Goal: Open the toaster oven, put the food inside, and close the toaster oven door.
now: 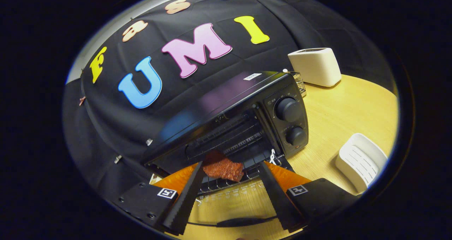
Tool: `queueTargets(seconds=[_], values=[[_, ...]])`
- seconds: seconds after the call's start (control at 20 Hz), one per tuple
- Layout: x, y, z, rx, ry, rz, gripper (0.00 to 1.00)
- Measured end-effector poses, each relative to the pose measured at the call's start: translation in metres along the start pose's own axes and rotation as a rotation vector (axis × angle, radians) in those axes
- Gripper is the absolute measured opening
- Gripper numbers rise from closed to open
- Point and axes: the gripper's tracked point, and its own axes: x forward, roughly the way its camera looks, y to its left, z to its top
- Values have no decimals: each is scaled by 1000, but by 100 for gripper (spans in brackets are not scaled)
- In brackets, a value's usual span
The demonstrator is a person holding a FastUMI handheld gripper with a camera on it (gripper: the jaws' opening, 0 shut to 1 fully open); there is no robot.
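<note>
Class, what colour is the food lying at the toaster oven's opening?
Reddish-brown food, seen in the gripper view, beyond the open tool.

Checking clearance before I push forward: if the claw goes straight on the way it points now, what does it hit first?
Probably the meat, lying on the rack at the oven mouth, just ahead of the open claw, nearer one finger. Depth is unclear.

1. Rides on the gripper (231,167), looking forward along both spread fingers – tilted.
2. Faces the open toaster oven (247,116) from close, slightly above – wooden table (339,109) and booth wall beyond.
</note>
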Motion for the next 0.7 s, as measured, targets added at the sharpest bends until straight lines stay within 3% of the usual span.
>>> queueTargets(seconds=[0.35,0.5,0.7], values=[[-65,-21,-26,-198,151,-70,98],[-84,-20,-45,-236,230,-53,98],[-100,-41,-76,-373,317,-129,99]])
